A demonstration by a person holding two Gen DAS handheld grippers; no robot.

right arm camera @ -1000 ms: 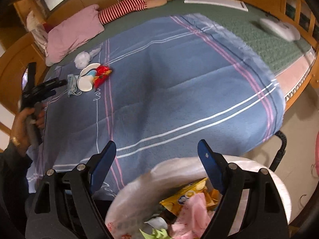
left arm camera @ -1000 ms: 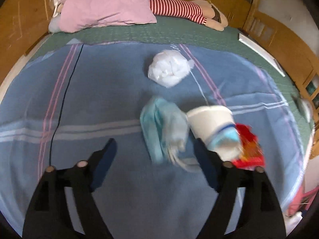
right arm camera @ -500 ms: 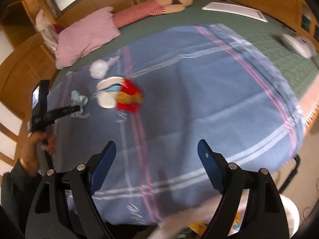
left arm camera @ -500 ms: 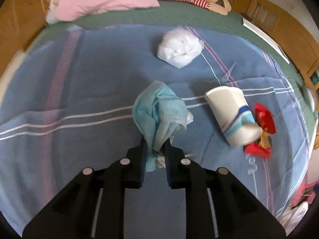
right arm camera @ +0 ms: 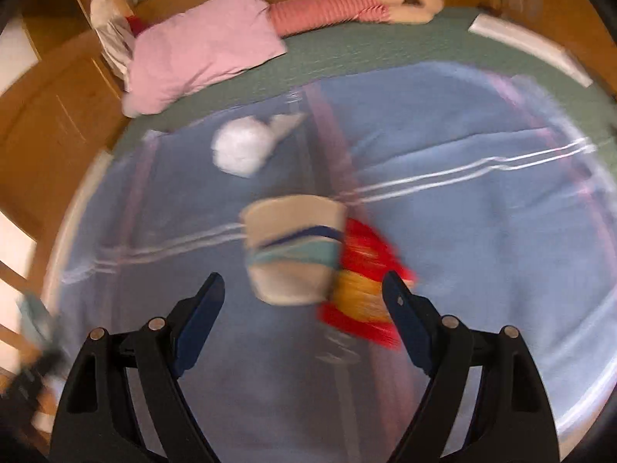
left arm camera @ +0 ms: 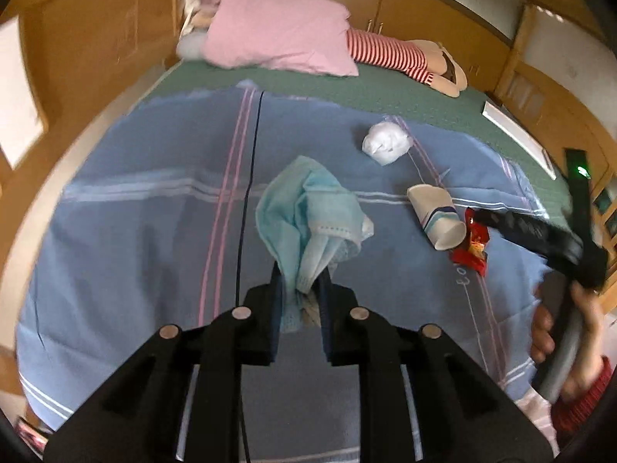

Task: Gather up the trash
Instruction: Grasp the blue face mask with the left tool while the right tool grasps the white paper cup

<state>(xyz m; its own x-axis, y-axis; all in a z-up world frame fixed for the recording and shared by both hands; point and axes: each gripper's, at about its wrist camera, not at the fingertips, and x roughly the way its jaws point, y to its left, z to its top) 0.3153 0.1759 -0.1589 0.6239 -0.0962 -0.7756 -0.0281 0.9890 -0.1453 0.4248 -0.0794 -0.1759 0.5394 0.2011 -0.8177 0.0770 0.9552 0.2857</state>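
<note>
The left gripper (left arm camera: 300, 289) has its jaws pinched tight on a crumpled light-blue face mask (left arm camera: 308, 216), which bunches up out of the tips and hangs clear of the blue striped blanket (left arm camera: 135, 231). Ahead of those tips and off to their right lies a paper cup (left arm camera: 437, 216) on its side, its open mouth turned toward the gripper, and touching it on the far right is a red snack wrapper (left arm camera: 472, 249). Farther out beyond the cup sits a white crumpled wad (left arm camera: 385, 142), tissue or plastic, I cannot tell which. A thin black cord (left arm camera: 250, 177) runs straight away from the gripper, just left of the mask. At the far end of the bed a pink pillow (left arm camera: 277, 34) rests on the green bedspread (left arm camera: 385, 92).

The right gripper (right arm camera: 304, 301) stands wide apart with nothing in it. In its blurred view the paper cup (right arm camera: 293, 254) lies just ahead of the gap between the fingers, and the red wrapper (right arm camera: 362, 285) sits against the cup, close by the right finger. The white wad (right arm camera: 241, 148) is farther ahead, a little left. From the left camera this gripper (left arm camera: 540, 231) shows at the right edge, reaching over the wrapper, gripped by a hand (left arm camera: 567, 332) in a red cuff.
</note>
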